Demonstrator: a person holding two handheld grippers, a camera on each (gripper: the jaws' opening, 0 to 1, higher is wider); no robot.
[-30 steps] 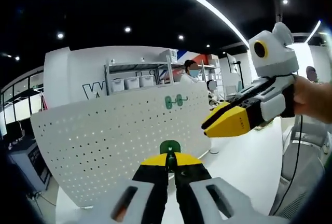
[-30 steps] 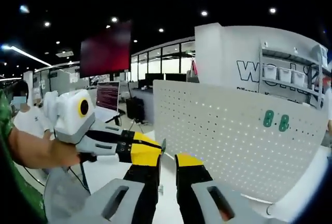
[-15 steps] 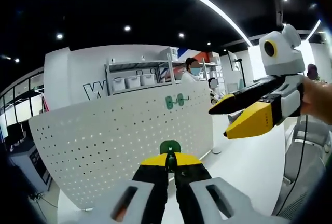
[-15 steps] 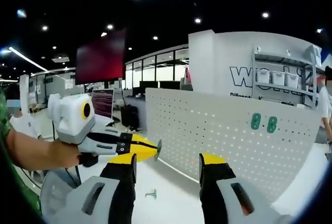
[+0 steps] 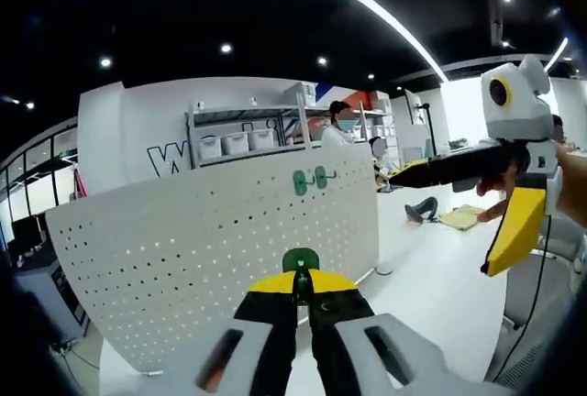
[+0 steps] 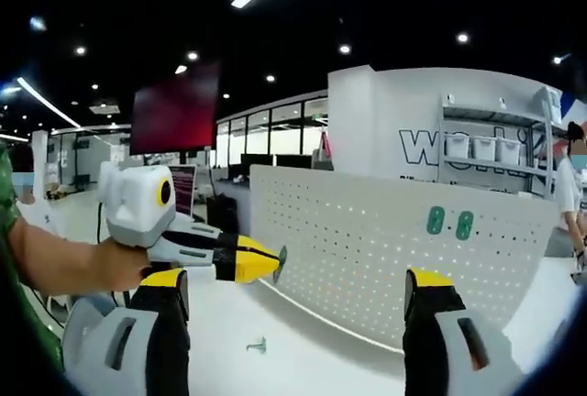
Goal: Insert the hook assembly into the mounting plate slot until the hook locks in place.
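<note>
The white perforated mounting plate (image 5: 211,240) stands upright on the white table, with two green hooks (image 5: 310,179) seated near its top right. My left gripper (image 5: 301,277) is shut on a green hook piece (image 5: 300,259), held a little short of the plate's face. From the right gripper view, the left gripper (image 6: 261,261) comes in from the left with the green hook piece (image 6: 280,254) at its tip, before the plate (image 6: 385,258) and its green hooks (image 6: 449,224). My right gripper (image 6: 298,284) is open wide and holds nothing; in the left gripper view, the right gripper (image 5: 445,222) hangs at the right.
A small loose hook (image 6: 257,346) lies on the white table (image 6: 275,323) in front of the plate. Behind the plate stand a shelf with white bins (image 5: 238,139) and a person (image 5: 339,126). A dark red screen (image 6: 174,107) hangs far left.
My right gripper's jaws have spread from nearly shut to wide open, and it has drawn off to the right in the left gripper view. The left gripper keeps its hold.
</note>
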